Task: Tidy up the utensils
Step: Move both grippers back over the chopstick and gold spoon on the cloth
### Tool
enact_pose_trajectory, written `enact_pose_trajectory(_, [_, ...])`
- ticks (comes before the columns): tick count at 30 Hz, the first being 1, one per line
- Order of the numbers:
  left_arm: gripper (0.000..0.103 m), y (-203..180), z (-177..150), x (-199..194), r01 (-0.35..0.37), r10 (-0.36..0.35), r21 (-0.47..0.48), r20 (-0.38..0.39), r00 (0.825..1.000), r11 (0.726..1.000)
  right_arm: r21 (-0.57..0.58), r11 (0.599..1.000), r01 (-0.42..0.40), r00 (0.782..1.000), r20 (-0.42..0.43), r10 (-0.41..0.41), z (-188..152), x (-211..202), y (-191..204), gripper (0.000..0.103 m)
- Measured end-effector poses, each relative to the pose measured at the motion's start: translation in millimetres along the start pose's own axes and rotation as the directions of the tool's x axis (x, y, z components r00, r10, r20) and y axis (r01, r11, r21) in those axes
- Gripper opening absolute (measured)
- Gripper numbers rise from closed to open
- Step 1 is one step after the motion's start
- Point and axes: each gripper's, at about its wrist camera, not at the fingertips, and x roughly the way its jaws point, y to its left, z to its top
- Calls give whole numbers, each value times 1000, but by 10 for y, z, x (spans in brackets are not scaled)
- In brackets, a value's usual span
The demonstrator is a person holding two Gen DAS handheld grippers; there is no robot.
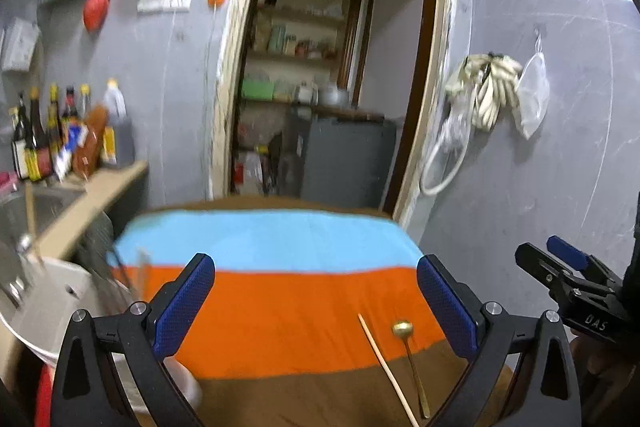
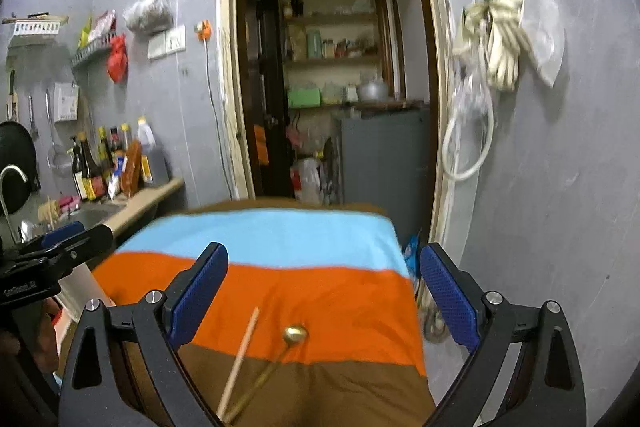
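**Both grippers empty, two utensils waiting on the cloth**

We judge this as the approach before a first pick. Our left gripper (image 1: 316, 301) and right gripper (image 2: 322, 295) both hover above the worktop with fingers spread wide and nothing between them. On the striped cloth (image 1: 280, 291) a wooden chopstick (image 1: 386, 367) and a small brass spoon (image 1: 412, 363) lie side by side, near each other; from the left wrist view they sit at about 5 o'clock, from the right wrist view at about 6 o'clock. A pale container (image 1: 52, 311) stands at 8 o'clock in the left view, possibly the holder. Next, we think, one gripper must drop low, straddle a thin handle, and close squarely.
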Motion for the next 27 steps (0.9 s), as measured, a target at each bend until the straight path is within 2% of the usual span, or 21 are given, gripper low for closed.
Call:
enact_pose_trajectory(6, [102,-98,-238,397,27,-28,-7,-136,990,1000,28,997,-68,992,-108,71,-278,383,-210,91])
enact_pose_trajectory(8, [101,-134,-316,535,44,-45,-10,-186,982,999,38,995,-90,981,-166,96,-390,559,-253,80])
enact_pose_trajectory(9, [100,-148,-358,587,49,-51,-12,-205,977,999,40,995,-95,978,-182,100,-423,615,-272,72])
enact_pose_trajectory(11, [91,-179,-417,670,61,-63,-16,-237,969,998,51,992,-118,965,-229,126,-529,773,-303,59])
enact_pose_trajectory(14, [81,-230,-518,810,84,-89,-29,-295,951,996,79,985,-153,942,-289,170,-676,970,-331,46])
enact_pose_trajectory(17, [69,-280,-597,933,107,-112,-34,-345,932,994,100,978,-183,922,-327,206,-794,1098,-346,42])
enact_pose_trajectory(19, [63,-315,-655,1031,116,-120,-32,-383,916,993,113,973,-203,905,-356,230,-847,1179,-336,42])
enact_pose_trajectory(20, [56,-334,-694,1094,116,-118,-31,-411,904,993,118,971,-208,897,-372,238,-873,1222,-329,41])
enact_pose_trajectory(22, [50,-348,-739,1171,116,-122,-40,-444,888,992,127,966,-224,880,-399,257,-927,1302,-308,36])
enact_pose_trajectory(23, [47,-360,-772,1214,114,-122,-44,-463,878,992,129,965,-229,876,-405,262,-942,1324,-300,35])
enact_pose_trajectory(27, [41,-397,-835,1293,126,-131,-44,-499,857,991,137,956,-259,854,-431,293,-987,1434,-248,30])
